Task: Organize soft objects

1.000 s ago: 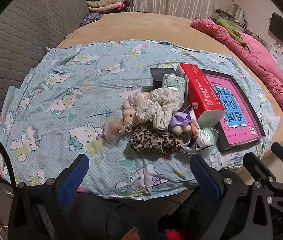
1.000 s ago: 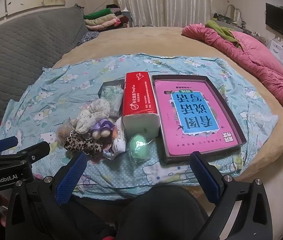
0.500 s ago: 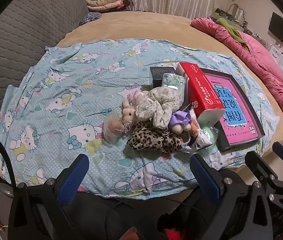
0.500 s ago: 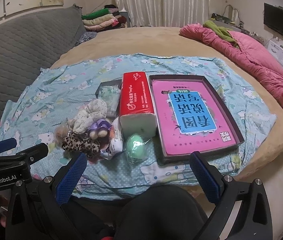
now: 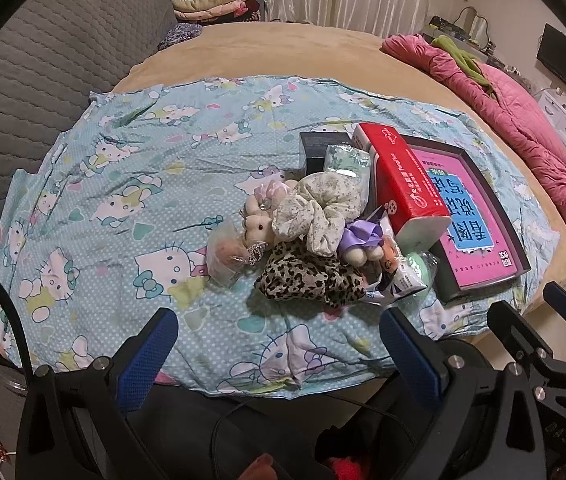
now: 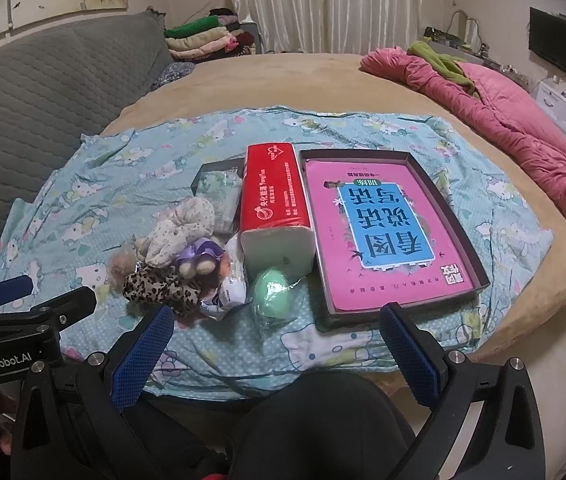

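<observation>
Two grippers hang at the near edge of the bed, the left gripper and the right gripper, both spread wide and holding nothing, well short of the things to be sorted. Those lie in one tight heap on the blue sheet: a leopard scrunchie nearest, a floral scrunchie behind it, a small plush at their left, a purple bow at their right, and a wrapped puff beside the plush. The green sponge sits in a clear wrapper against the tissue pack, and the tray with the pink book lies just right of that. The main risk, as I judge it, is the tangle: the pieces touch and overlap, so a bite on the leopard scrunchie may drag the bow or the foil packet along. A shallow pinch could also catch the sheet and pull the heap askew. The sponge's slick wrapper may slip from the pads. What lies under the floral scrunchie is hard to tell from here, perhaps a second packet, so lifting it could spill something unseen.
</observation>
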### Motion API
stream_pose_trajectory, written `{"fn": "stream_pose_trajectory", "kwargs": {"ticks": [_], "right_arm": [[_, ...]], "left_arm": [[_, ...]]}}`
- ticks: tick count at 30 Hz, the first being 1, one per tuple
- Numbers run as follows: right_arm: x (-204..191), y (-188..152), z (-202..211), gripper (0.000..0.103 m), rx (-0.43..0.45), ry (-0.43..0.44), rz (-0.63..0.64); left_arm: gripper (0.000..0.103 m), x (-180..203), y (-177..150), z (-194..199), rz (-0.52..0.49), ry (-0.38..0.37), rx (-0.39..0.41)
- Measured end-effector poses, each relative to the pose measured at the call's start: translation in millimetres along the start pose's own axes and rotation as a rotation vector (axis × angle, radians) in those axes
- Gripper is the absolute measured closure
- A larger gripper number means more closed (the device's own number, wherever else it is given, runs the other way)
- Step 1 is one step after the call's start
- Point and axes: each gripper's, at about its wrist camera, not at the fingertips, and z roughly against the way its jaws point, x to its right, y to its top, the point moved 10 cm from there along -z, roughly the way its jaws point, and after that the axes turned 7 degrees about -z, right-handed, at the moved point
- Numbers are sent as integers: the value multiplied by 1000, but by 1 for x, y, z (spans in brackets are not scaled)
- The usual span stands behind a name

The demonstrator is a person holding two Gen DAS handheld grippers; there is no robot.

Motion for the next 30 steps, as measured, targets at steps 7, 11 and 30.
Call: {"fn": "stream_pose_trajectory", "kwargs": {"ticks": [7,11,30], "right_arm": [[-1,0,-1,1,-1,1,1],[-1,-1,-3,1,-6,-1,4],[-11,-9,-34,1,-81,10,22]], "left_arm": [[1,0,-1,-1,0,-9,-3],[1,-2,-2,-3,9,-10,-5],[1,-32,-7,-24,86,-29,-27]]}}
